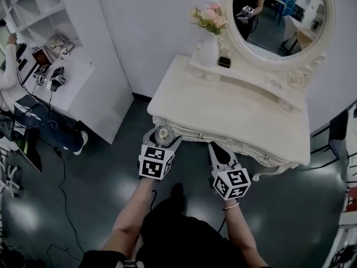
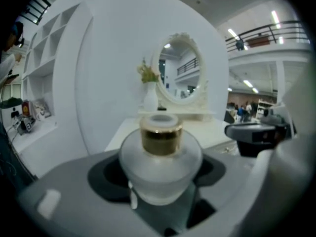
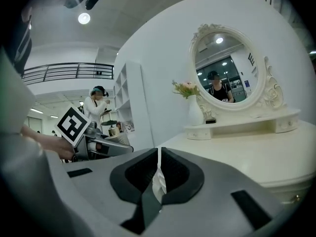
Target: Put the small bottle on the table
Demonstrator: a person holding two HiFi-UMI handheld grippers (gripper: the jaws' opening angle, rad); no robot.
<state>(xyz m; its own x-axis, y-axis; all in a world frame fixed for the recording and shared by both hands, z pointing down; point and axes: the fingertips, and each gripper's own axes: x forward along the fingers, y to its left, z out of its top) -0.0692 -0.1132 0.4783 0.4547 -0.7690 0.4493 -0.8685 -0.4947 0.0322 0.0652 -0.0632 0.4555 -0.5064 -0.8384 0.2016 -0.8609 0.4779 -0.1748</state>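
Underside of small bottle [image 2: 160,154], unseen within left tongs [image 2: 160,181]

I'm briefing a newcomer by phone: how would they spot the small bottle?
Find the white dressing table with the oval mirror; just off its front edge, the left hand-held gripper is shut on the small bottle. Unlike the white vase of flowers at the back, it is squat frosted glass with a gold collar.
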